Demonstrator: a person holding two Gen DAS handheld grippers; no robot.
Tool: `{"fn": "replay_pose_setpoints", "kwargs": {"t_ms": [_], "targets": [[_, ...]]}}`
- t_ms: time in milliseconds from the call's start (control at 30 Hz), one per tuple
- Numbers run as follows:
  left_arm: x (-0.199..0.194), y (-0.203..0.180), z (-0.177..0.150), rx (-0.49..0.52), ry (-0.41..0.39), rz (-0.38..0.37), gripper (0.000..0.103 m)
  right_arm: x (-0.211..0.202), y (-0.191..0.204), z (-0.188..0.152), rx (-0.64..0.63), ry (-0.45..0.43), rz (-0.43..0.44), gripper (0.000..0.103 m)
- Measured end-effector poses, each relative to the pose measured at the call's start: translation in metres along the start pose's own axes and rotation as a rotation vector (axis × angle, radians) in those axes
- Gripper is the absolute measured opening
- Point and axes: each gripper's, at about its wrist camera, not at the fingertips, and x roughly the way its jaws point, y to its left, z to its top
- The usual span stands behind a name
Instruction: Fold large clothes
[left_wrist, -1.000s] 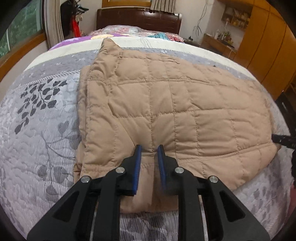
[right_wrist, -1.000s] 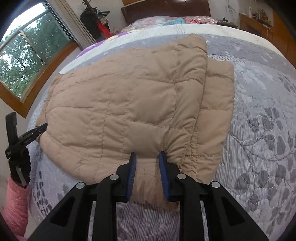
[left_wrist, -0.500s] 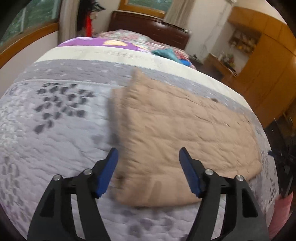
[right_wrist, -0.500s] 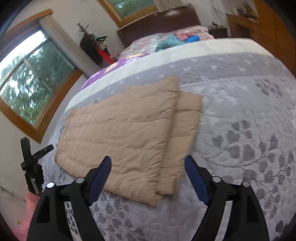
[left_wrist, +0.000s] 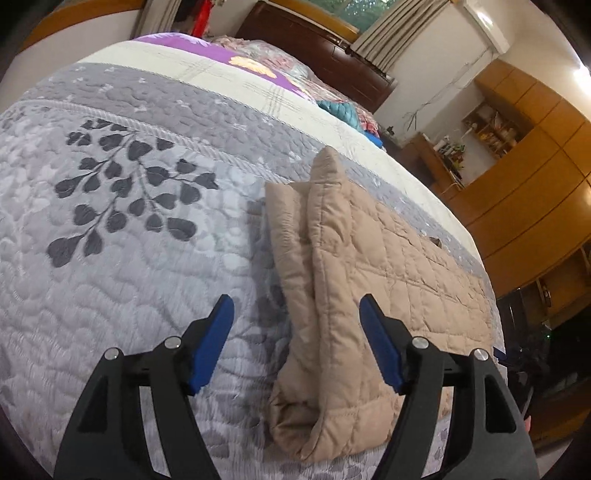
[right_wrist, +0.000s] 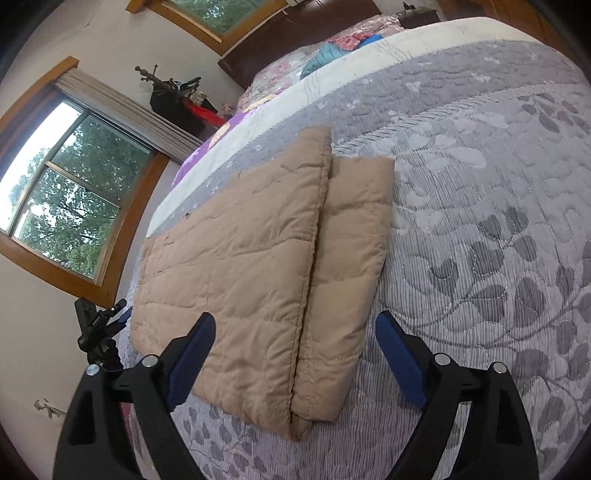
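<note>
Our left gripper (left_wrist: 297, 334) and right gripper (right_wrist: 293, 354) have just been opening, jaws wide and empty, because the fold looks set: the tan quilted jacket (right_wrist: 258, 266) lies doubled on the grey bedspread (right_wrist: 480, 221).

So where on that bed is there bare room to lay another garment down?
The grey leaf-patterned quilt lies bare on the open side of the folded tan jacket, and in a band between it and the cream stripe. Crowded: the headboard end, with piled bedding.
</note>
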Motion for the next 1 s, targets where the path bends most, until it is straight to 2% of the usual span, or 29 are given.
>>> {"fn": "replay_pose_setpoints", "kwargs": {"t_ms": [200,400,567,633,667,700,767,833,867,933,1000], "targets": [[0.023,-0.003,0.008,-0.008,0.037,-0.041,0.073,0.009,-0.002,0.005,0.013,0.021,0.017,0.092],[0.064,-0.006,0.012,-0.024,0.135,-0.070,0.074,0.034,-0.001,0.016,0.025,0.058,0.013,0.095],[0.084,-0.020,0.014,0.010,0.156,-0.086,0.076,0.057,-0.007,0.027,0.048,0.078,-0.007,0.095],[0.092,-0.028,0.014,0.011,0.186,-0.119,0.076,0.058,-0.005,0.029,0.049,0.061,-0.003,0.094],[0.096,-0.033,0.013,0.025,0.193,-0.111,0.076,0.059,-0.004,0.033,0.049,0.053,-0.012,0.092],[0.099,-0.040,0.012,0.056,0.189,-0.085,0.071,0.061,-0.002,0.034,0.046,0.052,-0.031,0.087],[0.103,-0.055,0.008,0.109,0.184,-0.048,0.062,0.062,0.004,0.032,0.022,0.053,-0.053,0.069],[0.103,-0.062,0.006,0.117,0.175,-0.045,0.040,0.064,0.010,0.030,0.016,0.068,-0.023,0.036],[0.101,-0.064,0.006,0.118,0.164,-0.044,0.036,0.064,0.013,0.029,0.018,0.073,0.010,0.030],[0.096,-0.069,0.006,0.119,0.143,-0.045,0.021,0.059,0.020,0.028,-0.002,0.061,0.006,0.020],[0.088,-0.075,0.005,0.129,0.117,-0.034,0.016,0.050,0.033,0.025,-0.045,0.042,-0.024,0.017]]}}
